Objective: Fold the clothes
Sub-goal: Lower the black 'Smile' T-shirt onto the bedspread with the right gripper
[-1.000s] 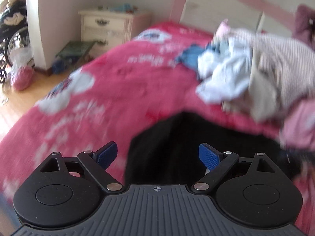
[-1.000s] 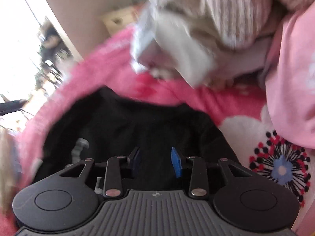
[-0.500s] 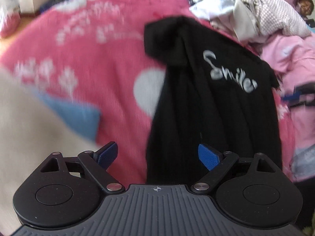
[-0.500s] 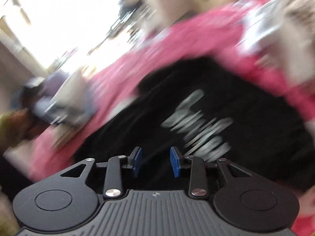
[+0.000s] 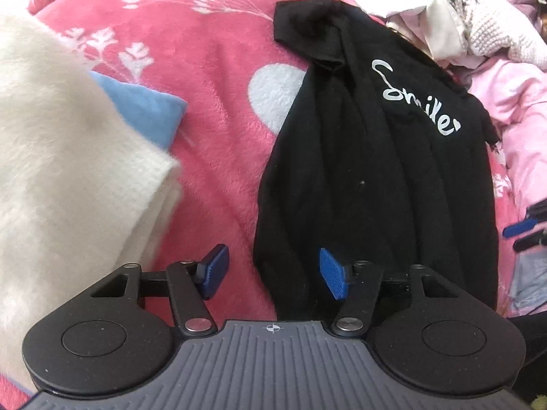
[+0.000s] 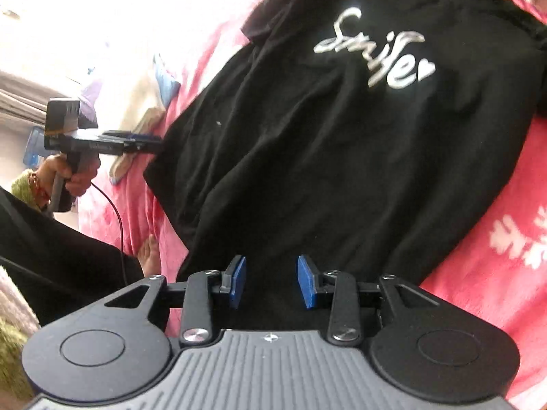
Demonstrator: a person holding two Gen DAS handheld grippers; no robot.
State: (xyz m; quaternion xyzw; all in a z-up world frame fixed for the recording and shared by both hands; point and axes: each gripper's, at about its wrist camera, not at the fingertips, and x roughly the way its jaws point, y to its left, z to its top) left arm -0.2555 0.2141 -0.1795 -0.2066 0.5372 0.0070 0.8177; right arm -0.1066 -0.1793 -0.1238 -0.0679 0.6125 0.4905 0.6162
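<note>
Black T-shirt (image 5: 376,177) with its white "Smile" script lies face up on the pink floral bed (image 5: 218,68), stretching ahead of both your tools. Your left gripper (image 5: 273,275) has its jaws spread wide, straddling the shirt's left hem edge, gripping nothing. Your right gripper (image 6: 271,282) has its jaws parted over the bottom hem, also empty. Left of your left jaws sits a cream knit (image 5: 68,171).

The black cotton T-shirt with white script (image 6: 342,143) has its near hem hidden behind the gripper body. The cream knitted blanket (image 5: 61,157) runs off the left edge, and the heap of pale laundry (image 5: 454,27) is cut by the top.
</note>
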